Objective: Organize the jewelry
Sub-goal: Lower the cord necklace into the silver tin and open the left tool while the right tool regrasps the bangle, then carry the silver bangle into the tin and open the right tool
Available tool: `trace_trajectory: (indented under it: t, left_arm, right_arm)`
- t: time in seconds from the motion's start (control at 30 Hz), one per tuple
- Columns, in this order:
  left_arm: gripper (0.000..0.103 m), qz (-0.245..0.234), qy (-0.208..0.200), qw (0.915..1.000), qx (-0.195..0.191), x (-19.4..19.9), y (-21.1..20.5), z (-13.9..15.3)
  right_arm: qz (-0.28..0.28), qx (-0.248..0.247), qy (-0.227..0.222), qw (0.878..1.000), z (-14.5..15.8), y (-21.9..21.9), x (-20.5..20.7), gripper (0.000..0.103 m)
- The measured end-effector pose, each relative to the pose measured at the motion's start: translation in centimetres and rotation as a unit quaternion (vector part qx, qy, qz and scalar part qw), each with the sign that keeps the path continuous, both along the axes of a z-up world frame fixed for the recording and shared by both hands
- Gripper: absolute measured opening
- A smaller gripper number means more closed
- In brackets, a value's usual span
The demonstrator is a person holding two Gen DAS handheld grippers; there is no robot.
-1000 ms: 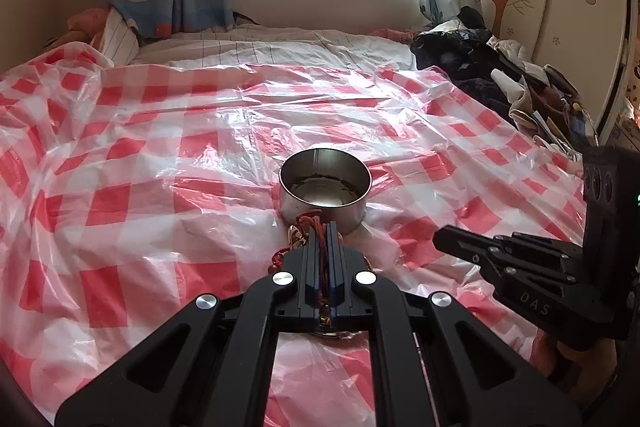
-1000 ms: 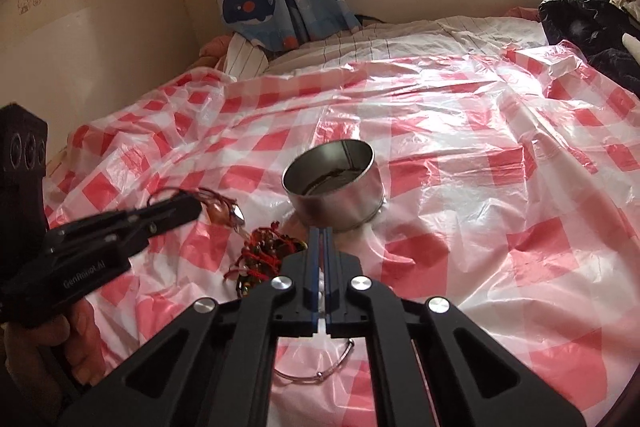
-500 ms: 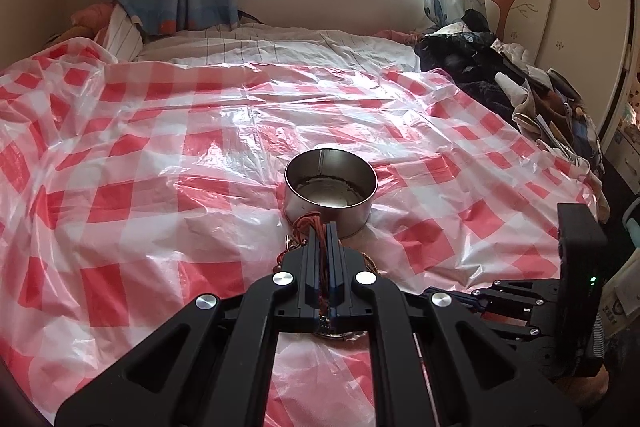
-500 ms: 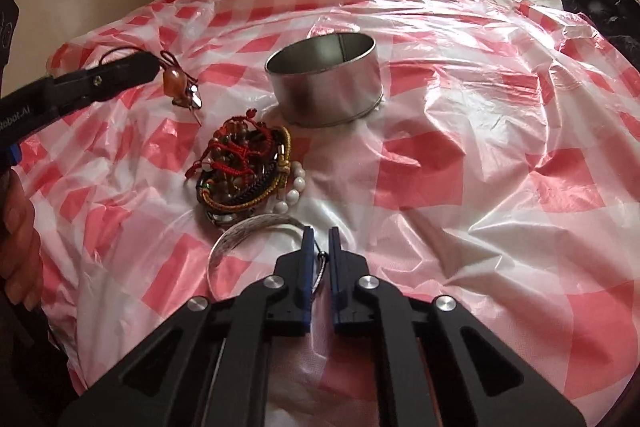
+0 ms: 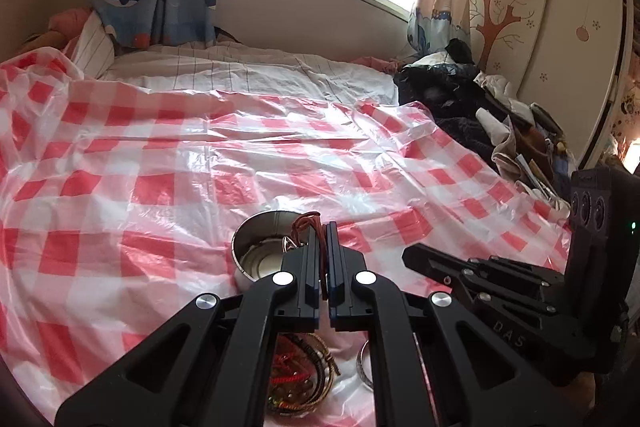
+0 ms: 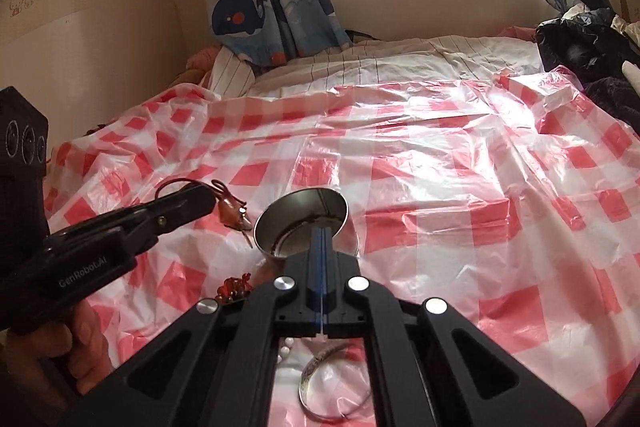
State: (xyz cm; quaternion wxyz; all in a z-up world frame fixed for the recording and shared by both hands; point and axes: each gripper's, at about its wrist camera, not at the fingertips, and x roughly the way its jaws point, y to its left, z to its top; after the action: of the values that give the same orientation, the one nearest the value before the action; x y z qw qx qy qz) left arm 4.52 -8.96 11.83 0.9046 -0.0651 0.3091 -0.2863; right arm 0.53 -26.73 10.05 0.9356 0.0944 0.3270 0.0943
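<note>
The left gripper (image 6: pixel 208 201) clenches one red cord pendant (image 6: pixel 232 213) beside the one tin (image 6: pixel 302 221); the right gripper (image 6: pixel 321 233) is clenched, empty.

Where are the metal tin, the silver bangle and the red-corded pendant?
metal tin (image 6: pixel 280 215), right wrist view, inner wall.
silver bangle (image 6: pixel 310 373), right wrist view, left band.
red-corded pendant (image 6: pixel 231 213), right wrist view, amber stone.

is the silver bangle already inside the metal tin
No. In the right wrist view the silver bangle lies on the checked plastic sheet, nearer the camera than the metal tin.
</note>
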Motion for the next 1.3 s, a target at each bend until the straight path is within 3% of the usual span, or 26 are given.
trace_trajectory:
  t: [0.13, 0.27, 0.3, 0.33, 0.37, 0.4, 0.5, 0.57, 0.63, 0.67, 0.9, 1.1, 1.2, 1.3]
  left_arm:
    - [0.004, -0.017, 0.057, 0.9982, 0.004, 3.2, -1.6, -2.4]
    - [0.013, -0.005, 0.071, 0.9973, 0.022, 3.9, -1.6, -4.4]
    - [0.017, -0.002, 0.070, 0.9973, 0.022, 3.9, -1.4, -4.5]
    - [0.020, 0.001, 0.070, 0.9973, 0.023, 3.8, -1.2, -4.6]
    - [0.021, 0.003, 0.069, 0.9973, 0.025, 3.7, -1.1, -4.6]
    - [0.023, 0.004, 0.069, 0.9973, 0.025, 3.6, -0.9, -4.6]
    - [0.026, 0.010, 0.065, 0.9975, 0.026, 3.2, -0.2, -4.3]
    - [0.028, 0.015, 0.064, 0.9976, 0.023, 2.9, 0.5, -4.1]
    - [0.029, 0.020, 0.063, 0.9976, 0.022, 2.6, 1.2, -4.0]
    - [0.029, 0.021, 0.063, 0.9976, 0.021, 2.4, 1.5, -3.9]
    - [0.032, 0.051, 0.069, 0.9961, 0.019, 2.6, 4.1, -4.4]
    - [0.036, 0.063, 0.076, 0.9950, 0.017, 3.2, 5.3, -5.2]
    - [0.036, 0.065, 0.082, 0.9944, 0.017, 3.4, 5.4, -5.8]
    - [0.037, 0.064, 0.082, 0.9945, 0.016, 3.3, 5.4, -5.9]
  right_arm:
    - [-0.002, -0.021, 0.047, 0.999, -2.3, -0.6, -0.9, 0.001]
    - [-0.002, -0.037, 0.111, 0.993, -5.7, -1.2, -2.2, 0.001]
    - [-0.004, -0.039, 0.121, 0.992, -6.1, -1.3, -2.2, 0.005]
    - [-0.007, -0.040, 0.130, 0.991, -6.4, -1.3, -2.2, 0.032]
    - [-0.008, -0.047, 0.124, 0.991, -6.3, -1.1, -2.3, 0.046]
    - [-0.007, -0.057, 0.121, 0.991, -6.3, -0.8, -2.4, 0.046]
    - [-0.004, -0.075, 0.136, 0.988, -7.0, -0.4, -2.3, 0.044]
    - [0.007, -0.078, 0.153, 0.985, -7.8, -0.2, -2.1, 0.020]
    - [0.012, -0.097, 0.152, 0.984, -8.0, 0.3, -2.2, 0.005]
    - [0.019, -0.097, 0.147, 0.984, -7.8, 0.6, -2.2, 0.003]
    - [0.008, -0.059, 0.047, 0.997, -3.1, 1.3, 0.2, 0.002]
    - [0.016, 0.011, -0.022, 1.000, 0.7, 1.7, 3.7, 0.000]
    - [0.025, 0.012, -0.017, 0.999, 1.4, 1.9, 4.7, 0.000]
    - [0.011, -0.022, 0.016, 1.000, 0.1, 0.8, 3.8, 0.001]
